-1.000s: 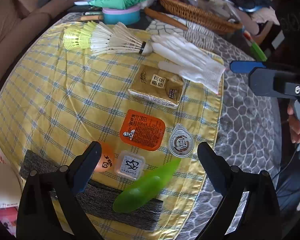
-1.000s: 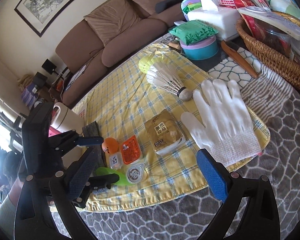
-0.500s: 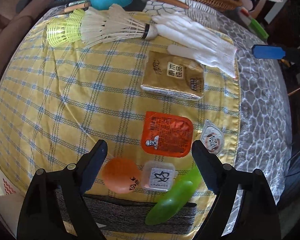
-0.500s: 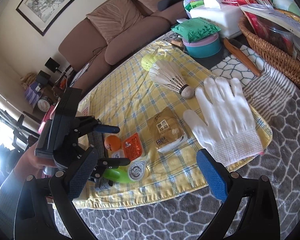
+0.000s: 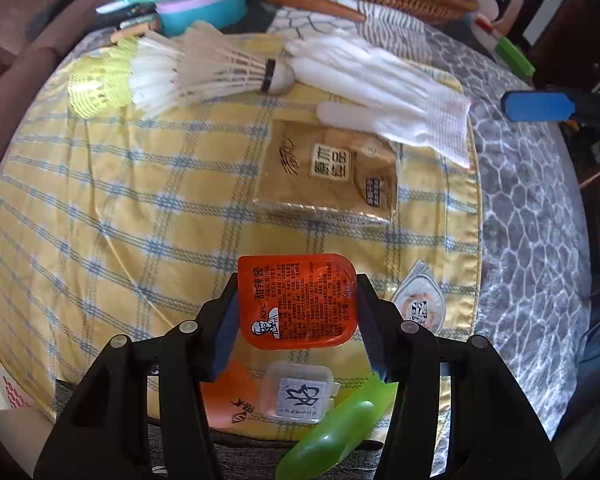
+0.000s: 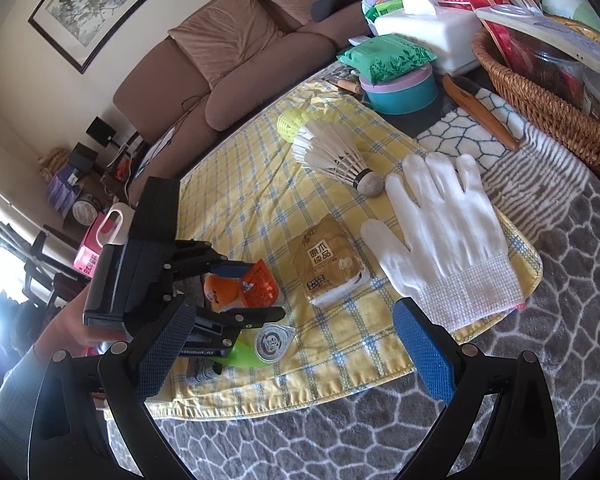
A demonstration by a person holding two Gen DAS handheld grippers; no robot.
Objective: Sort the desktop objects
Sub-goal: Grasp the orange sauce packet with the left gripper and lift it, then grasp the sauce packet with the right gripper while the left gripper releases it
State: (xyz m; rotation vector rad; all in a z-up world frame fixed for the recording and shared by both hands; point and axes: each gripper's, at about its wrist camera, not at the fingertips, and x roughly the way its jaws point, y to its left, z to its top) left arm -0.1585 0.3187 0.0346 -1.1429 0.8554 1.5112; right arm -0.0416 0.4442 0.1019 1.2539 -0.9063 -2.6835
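The flat orange plastic sauce tub with a printed foil lid (image 5: 297,301) lies near the front edge of the yellow cloth with blue checks (image 5: 112,208), lid up. It is nearly square with rounded corners, so its long axis is hard to call; its print runs sideways in the left wrist view. The left gripper (image 5: 296,308) points steeply down with one finger at each side of the tub, and its jaws are closing on it; both pads appear to touch the tub's edges.

Just nearer the camera sit one orange ball (image 5: 224,396), one small clear square tub (image 5: 296,392) and one bright green plastic pod (image 5: 336,428). To the right lies one small round teardrop-lidded cup (image 5: 419,307). Beyond the sauce tub rests one tan tissue packet (image 5: 328,172), then one white knit glove (image 5: 384,88), fingers toward one white feather shuttlecock (image 5: 208,66), which is nested with one yellow shuttlecock (image 5: 96,84).

The right gripper (image 6: 296,344) hangs over the grey patterned table cover (image 6: 540,380), its blue-padded fingers spread wide with nothing between them. A person's hand (image 6: 72,332) holds the left gripper's handle.
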